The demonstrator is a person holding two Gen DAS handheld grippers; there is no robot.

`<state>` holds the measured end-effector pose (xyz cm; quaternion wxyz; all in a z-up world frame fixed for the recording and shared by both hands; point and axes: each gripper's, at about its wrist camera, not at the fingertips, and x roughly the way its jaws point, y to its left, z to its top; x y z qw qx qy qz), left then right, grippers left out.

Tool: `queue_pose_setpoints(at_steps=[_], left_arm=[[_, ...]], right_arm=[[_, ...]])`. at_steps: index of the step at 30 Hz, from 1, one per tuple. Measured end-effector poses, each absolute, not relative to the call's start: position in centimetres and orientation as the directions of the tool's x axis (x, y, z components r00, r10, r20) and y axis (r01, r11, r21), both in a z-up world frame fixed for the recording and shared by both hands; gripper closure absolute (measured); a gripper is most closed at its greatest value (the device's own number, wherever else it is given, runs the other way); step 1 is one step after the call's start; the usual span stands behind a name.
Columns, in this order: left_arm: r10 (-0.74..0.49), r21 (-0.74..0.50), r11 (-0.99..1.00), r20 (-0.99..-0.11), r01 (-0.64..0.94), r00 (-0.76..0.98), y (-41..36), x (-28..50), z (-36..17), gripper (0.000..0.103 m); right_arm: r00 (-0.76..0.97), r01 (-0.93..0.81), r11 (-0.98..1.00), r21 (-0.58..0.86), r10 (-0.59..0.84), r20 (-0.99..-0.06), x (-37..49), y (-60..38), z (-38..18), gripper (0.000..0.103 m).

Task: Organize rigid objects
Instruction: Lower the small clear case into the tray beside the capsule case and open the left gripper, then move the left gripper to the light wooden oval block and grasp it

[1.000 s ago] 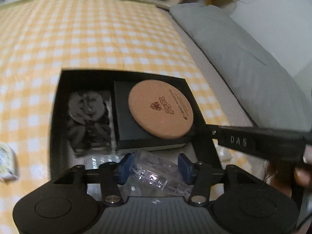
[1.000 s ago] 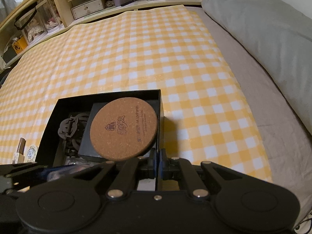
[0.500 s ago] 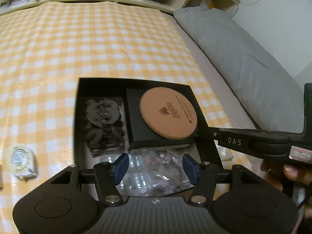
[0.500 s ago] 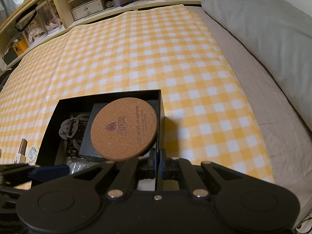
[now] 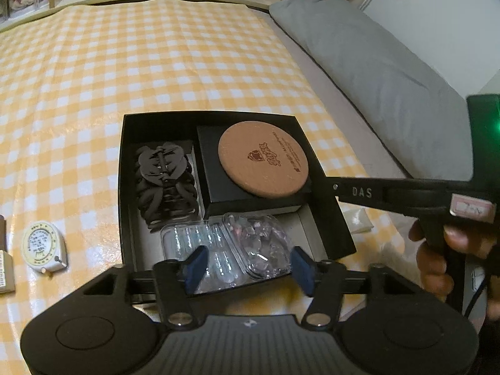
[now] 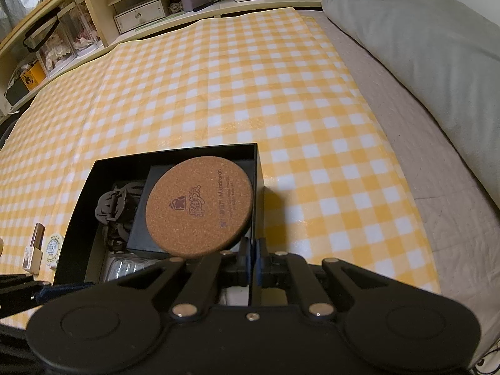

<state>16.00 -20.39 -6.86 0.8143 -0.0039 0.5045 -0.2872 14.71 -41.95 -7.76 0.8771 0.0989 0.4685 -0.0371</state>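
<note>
A clear plastic case (image 5: 225, 247) lies in the near part of an open black box (image 5: 331, 206), its lid catching the light and small clear pieces showing inside it. The left tool (image 5: 247, 270) hangs just above it with its blue pads (image 5: 195, 264) apart on either side; the jaws are opening and do not press on the case. Behind the case, in the box's far right corner, sits a smaller black box (image 5: 215, 168) with a round cork coaster (image 5: 262, 161) lying flat on top, printed with a dark logo. To its left, along the box's left side, lies a heap of dark hair clips (image 5: 165, 181). The right tool (image 6: 252, 261) is pressed together on the box's right wall near its near corner, the thin black wall pinched between its pads; in the left wrist view its black body reaches in from the right, with a hand (image 5: 437, 256) around the handle. The box rests on a yellow and white checked cloth (image 6: 250, 87) spread over a bed. On the cloth left of the box lie a round white tape measure (image 5: 43, 247) and, at the picture's edge, a small carton (image 5: 4, 268). A grey pillow (image 6: 422, 37) lies along the right side, and shelves (image 6: 131, 3) with drawers and small boxes run beyond the far edge.
</note>
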Motion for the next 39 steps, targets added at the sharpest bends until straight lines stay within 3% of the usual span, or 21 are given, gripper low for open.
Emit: queue_pose_setpoints(at_steps=[4,9,25,39], left_arm=[[-0.473,-0.273,0.833,-0.803,0.481,0.363,-19.7,15.3,-5.8,0.015],[-0.464,-0.236,0.837,-0.785,0.494,0.411,-18.9,14.5,-4.6,0.003],[-0.388,-0.106,0.874,-0.742,0.474,0.547,-13.6,13.3,-2.2,0.000],[-0.184,-0.012,0.966,-0.733,0.258,0.655,-4.1,18.5,-2.4,0.000]], right_arm=[[0.558,0.158,0.978,0.138,0.027,-0.830,14.7,-42.0,-7.8,0.099],[0.558,0.163,0.976,0.142,0.027,-0.829,14.7,-41.9,-7.7,0.099],[0.561,0.162,0.980,0.113,0.003,-0.828,14.5,-41.4,-7.8,0.099],[0.591,0.189,0.972,0.139,0.001,-0.807,14.2,-41.8,-8.0,0.098]])
